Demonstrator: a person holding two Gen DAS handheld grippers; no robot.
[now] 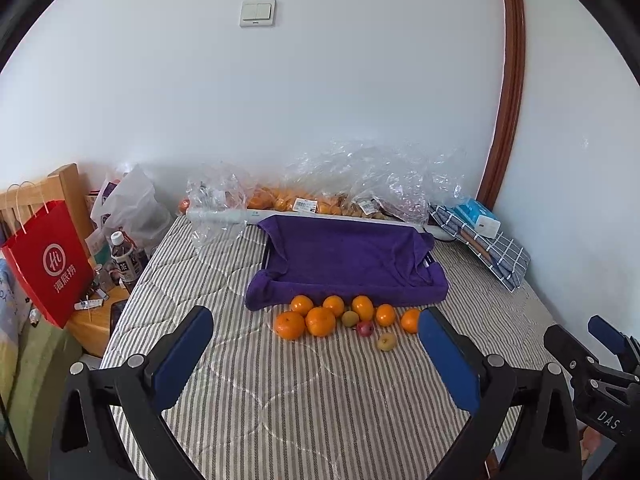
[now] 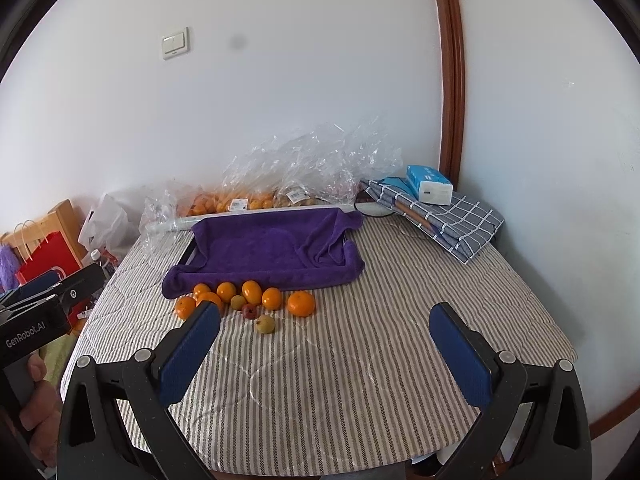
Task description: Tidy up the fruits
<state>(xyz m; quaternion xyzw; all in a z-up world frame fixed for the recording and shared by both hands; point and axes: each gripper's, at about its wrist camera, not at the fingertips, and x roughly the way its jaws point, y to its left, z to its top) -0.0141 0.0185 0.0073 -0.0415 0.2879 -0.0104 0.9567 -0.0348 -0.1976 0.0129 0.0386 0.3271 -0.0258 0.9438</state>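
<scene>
Several oranges [image 1: 320, 320] [image 2: 252, 292] lie in a loose cluster on the striped table cover, with a small green fruit [image 1: 350, 318] [image 2: 238, 302], a small red fruit [image 1: 364, 328] [image 2: 249, 312] and a yellowish one [image 1: 386, 341] [image 2: 265, 324]. Just behind them sits a tray draped in a purple towel [image 1: 348, 260] [image 2: 272, 248]. My left gripper [image 1: 316, 344] is open and empty, hovering in front of the fruit. My right gripper [image 2: 326, 340] is open and empty, to the right of the fruit.
Clear plastic bags with more oranges [image 1: 288, 196] [image 2: 240, 200] lie along the wall behind the tray. A folded checked cloth [image 1: 488, 248] [image 2: 452, 216] with a blue tissue pack [image 2: 428, 184] sits at back right. A red paper bag [image 1: 44, 260] and bottles stand left of the table.
</scene>
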